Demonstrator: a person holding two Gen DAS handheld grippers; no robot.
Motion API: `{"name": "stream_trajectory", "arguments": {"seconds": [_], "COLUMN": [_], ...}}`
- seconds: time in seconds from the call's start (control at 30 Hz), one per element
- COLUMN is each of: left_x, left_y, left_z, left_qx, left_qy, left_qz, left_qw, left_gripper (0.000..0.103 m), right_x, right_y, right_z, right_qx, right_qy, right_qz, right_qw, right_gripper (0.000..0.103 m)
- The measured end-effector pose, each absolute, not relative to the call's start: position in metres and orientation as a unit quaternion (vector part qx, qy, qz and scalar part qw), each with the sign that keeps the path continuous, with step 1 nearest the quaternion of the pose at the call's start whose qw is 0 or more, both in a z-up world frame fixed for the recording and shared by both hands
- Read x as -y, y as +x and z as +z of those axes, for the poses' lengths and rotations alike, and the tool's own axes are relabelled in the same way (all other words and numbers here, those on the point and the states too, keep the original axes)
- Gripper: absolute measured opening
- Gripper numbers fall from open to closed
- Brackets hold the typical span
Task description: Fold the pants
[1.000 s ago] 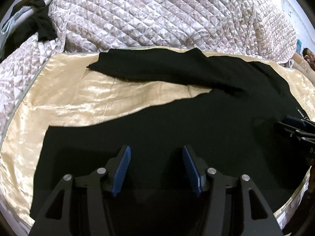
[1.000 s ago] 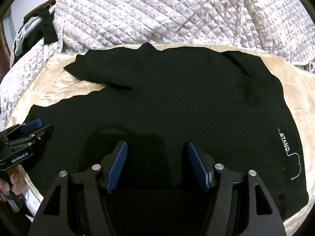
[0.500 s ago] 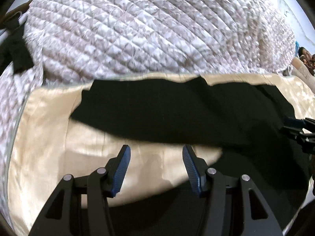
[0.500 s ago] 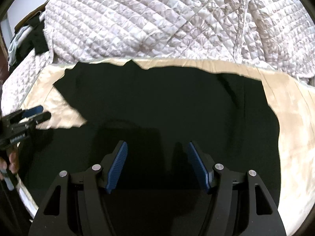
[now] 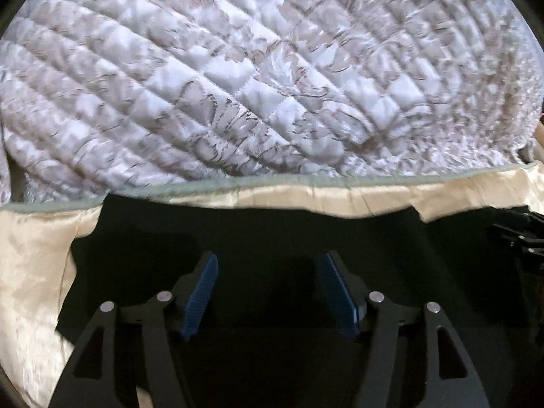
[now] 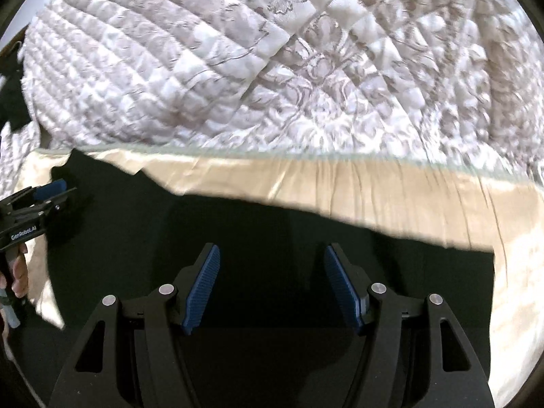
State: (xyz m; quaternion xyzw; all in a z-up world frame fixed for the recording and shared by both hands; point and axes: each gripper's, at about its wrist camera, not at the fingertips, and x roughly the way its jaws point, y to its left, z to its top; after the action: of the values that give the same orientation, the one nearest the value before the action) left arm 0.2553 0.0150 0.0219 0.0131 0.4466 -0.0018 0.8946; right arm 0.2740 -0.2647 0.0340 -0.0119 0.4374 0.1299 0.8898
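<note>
Left tongs: the left gripper (image 5: 267, 273) fills the bottom centre of its own view, blue ribbed pads (image 5: 200, 297) spread wide with nothing between them. It hangs over black cloth; I cannot tell from here whether the tips touch it.

Same tongs from the other side: they show at the left edge of the right wrist view (image 6: 40, 200), seen side-on, with a hand (image 6: 18, 272) wrapped round the handle below.

Right tongs: the right gripper (image 6: 272, 272) sits bottom centre in its own view, pads (image 6: 343, 292) also wide apart and holding nothing. In the left wrist view it is only a dark, blurred shape at the right edge (image 5: 520, 234).

Pants: the black pants (image 5: 272, 234) lie spread across the lower half of both views, under both sets of tongs. In the right wrist view the black cloth (image 6: 278, 238) runs from the left edge to the lower right, its far edge slanting down toward the right.

Sheet: a shiny cream sheet (image 6: 391, 197) lies under the pants, showing as a band across the middle of the frame and down the right side; in the left wrist view it shows at the left (image 5: 30, 265) and as a thin strip above the pants.

Quilt: a quilted pale cover with a grey-brown pattern (image 5: 272, 78) is heaped beyond the sheet, filling the upper half of both views (image 6: 272, 68).

Sharpness: both views are somewhat smeared.
</note>
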Motion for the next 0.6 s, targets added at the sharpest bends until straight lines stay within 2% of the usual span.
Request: {"name": "stream_trajectory", "arguments": {"seconds": [0.1,0.17,0.23,0.3,0.33,0.37,0.4,0.43,0.6], "left_x": [-0.011,-0.006,-0.002,0.002,0.006,0.012,0.017,0.02,0.01], "left_y": [0.273,0.272,0.271,0.269,0.267,0.265,0.262,0.26,0.237], "left_z": [0.002,-0.004,-0.007,-0.007,-0.006,-0.005,-0.002,0.001,0.025], "left_qx": [-0.467,-0.454,-0.447,-0.439,-0.435,-0.428,-0.419,-0.411,-0.386], "left_qy": [0.028,0.043,0.056,0.063,0.072,0.082,0.094,0.101,0.07], "left_qz": [0.002,0.001,0.0,-0.009,-0.01,-0.015,-0.013,-0.012,-0.005], "left_qw": [0.884,0.89,0.893,0.896,0.898,0.9,0.903,0.906,0.92], "left_gripper": [0.071,0.075,0.072,0.057,0.051,0.034,0.016,0.007,0.004], "right_x": [0.263,0.259,0.256,0.255,0.255,0.256,0.256,0.254,0.256], "right_y": [0.296,0.305,0.305,0.305,0.304,0.304,0.303,0.303,0.282], "right_z": [0.024,0.013,0.01,0.009,0.01,0.011,0.012,0.014,0.038], "right_qx": [-0.452,-0.466,-0.463,-0.463,-0.461,-0.458,-0.456,-0.456,-0.423], "right_qy": [-0.018,-0.03,-0.044,-0.041,-0.04,-0.036,-0.033,-0.033,-0.033], "right_qz": [0.121,0.124,0.126,0.134,0.133,0.137,0.139,0.143,0.141], "right_qw": [0.884,0.875,0.876,0.875,0.877,0.878,0.878,0.878,0.894], "right_gripper": [0.064,0.07,0.07,0.056,0.042,0.024,0.017,0.012,0.01]}}
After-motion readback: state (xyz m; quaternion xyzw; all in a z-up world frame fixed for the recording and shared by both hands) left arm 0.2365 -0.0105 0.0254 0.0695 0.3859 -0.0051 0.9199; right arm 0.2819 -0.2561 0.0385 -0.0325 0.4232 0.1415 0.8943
